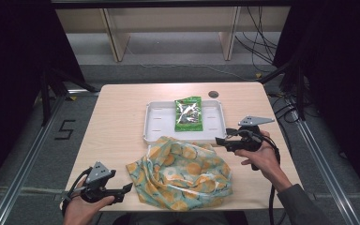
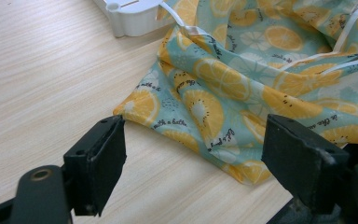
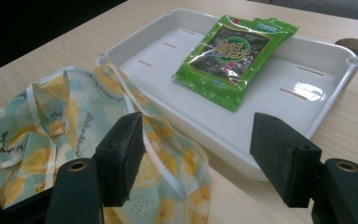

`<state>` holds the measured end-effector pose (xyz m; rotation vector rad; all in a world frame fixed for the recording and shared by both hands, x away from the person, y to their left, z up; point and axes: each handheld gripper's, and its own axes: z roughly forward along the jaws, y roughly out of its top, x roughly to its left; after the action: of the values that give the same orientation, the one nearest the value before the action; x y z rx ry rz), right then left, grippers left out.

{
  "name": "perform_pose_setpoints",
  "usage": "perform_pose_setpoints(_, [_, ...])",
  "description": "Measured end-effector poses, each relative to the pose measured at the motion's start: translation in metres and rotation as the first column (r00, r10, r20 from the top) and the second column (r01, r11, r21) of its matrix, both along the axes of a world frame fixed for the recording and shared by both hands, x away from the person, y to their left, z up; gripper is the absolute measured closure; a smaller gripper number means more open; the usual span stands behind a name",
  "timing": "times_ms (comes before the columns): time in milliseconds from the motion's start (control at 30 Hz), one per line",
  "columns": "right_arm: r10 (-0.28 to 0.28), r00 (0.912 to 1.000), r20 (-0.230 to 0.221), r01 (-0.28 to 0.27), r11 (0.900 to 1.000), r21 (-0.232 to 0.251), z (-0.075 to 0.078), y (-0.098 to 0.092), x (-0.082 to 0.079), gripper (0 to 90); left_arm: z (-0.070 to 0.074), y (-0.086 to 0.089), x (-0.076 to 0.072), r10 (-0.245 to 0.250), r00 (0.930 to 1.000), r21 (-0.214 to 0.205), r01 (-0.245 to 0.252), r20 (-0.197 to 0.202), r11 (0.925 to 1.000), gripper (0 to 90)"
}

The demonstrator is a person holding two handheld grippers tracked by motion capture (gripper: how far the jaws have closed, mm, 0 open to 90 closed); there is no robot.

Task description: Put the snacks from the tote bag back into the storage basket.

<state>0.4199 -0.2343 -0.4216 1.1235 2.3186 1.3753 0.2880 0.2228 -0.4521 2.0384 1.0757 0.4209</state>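
Lying crumpled near the tabletop's front edge, the lemon-print cloth bag overlapped the white tray's front rim, where a green snack packet rested. The left gripper sat by the bag's front-left corner, jaws spread and empty. The right gripper hovered beside the bag's far-right edge, jaws spread, pinching nothing.

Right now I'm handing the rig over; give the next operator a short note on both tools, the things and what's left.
Left tool: open, empty, at the near left corner of the lemon-print cloth bag.
Right tool: open, empty, at the bag's far edge, beside the white tray.
Green snack packet: lying in the tray.
Done: nothing gripped yet.
Left: probably grip the bag and put the packet in.
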Motion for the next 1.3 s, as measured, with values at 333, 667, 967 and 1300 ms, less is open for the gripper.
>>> perform_pose_setpoints(333, [0.007, 0.9999, 0.016, -0.006, 0.9995, -0.032, -0.001, -0.010, -0.010, 31.1, 0.000, 0.000, 0.000, -0.003, 1.0000, 0.005, 0.003, 0.000, 1.0000, 20.9])
perform_pose_setpoints(667, [-0.009, 0.9999, 0.007, 0.009, 0.9998, -0.017, -0.001, -0.016, -0.026, 30.3, 0.000, 0.000, 0.000, 0.000, 1.0000, 0.000, 0.000, 0.001, 1.0000, 20.9])
perform_pose_setpoints(967, [0.005, 1.0000, 0.004, -0.005, 0.9978, -0.066, -0.005, -0.023, -0.037, 28.0, 0.000, 0.000, 0.000, 0.001, 1.0000, 0.006, -0.001, -0.001, 1.0000, 20.9])
perform_pose_setpoints(1300, [-0.008, 0.9997, -0.025, 0.007, 0.9982, -0.060, -0.008, -0.031, -0.047, 27.0, 0.000, 0.000, 0.000, 0.000, 1.0000, 0.007, 0.000, -0.002, 1.0000, 20.9])
